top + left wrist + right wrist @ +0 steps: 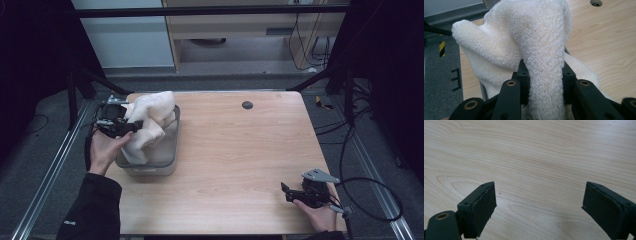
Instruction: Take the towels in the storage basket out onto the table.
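Over the grey bin point(150, 167) at the table's point(240, 160) left side, the left gripper point(131, 126) pinches a fold of the white towel point(150, 122), which is bunched up and partly lifted, its lower end inside the bin. The right gripper point(286, 192) rests well away from the bin near the table's right front corner, jaws spread over bare wood. Judging by this, the towel is only part-way out; clearing the bin and laying it down remain.
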Tool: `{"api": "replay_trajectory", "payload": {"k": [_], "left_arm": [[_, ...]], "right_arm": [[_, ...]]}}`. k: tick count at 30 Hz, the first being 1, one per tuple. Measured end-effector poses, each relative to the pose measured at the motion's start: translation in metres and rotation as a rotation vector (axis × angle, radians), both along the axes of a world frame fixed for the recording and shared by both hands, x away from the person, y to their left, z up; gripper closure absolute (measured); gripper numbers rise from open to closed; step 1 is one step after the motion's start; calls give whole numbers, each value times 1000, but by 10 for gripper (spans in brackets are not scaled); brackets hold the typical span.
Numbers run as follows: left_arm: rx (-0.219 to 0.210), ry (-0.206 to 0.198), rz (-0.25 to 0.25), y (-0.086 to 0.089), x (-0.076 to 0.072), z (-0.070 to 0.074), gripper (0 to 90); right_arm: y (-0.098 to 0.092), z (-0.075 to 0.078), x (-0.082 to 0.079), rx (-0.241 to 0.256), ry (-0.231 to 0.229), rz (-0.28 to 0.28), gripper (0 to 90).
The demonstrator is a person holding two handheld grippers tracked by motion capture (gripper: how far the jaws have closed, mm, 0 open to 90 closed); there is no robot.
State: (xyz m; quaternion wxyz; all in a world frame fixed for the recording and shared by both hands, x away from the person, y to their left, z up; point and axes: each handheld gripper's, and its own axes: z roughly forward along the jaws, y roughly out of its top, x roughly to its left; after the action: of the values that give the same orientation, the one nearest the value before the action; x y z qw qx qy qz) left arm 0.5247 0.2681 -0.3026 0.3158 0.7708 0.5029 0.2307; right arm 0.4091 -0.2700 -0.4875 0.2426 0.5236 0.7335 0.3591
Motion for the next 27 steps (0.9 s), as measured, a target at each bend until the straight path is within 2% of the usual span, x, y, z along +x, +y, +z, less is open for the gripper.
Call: {"api": "replay_trajectory", "payload": {"k": [7, 18, 27], "left_arm": [[0, -21, -10, -2, -6, 16, 688], [12, -27, -43, -8, -10, 30, 688], [17, -53, -75, -13, -19, 48, 687]], "right_arm": [[0, 0, 0, -1, 0, 0, 114], [0, 0, 0, -1, -1, 1, 113], [-1, 0, 0, -7, -10, 4, 113]]}}
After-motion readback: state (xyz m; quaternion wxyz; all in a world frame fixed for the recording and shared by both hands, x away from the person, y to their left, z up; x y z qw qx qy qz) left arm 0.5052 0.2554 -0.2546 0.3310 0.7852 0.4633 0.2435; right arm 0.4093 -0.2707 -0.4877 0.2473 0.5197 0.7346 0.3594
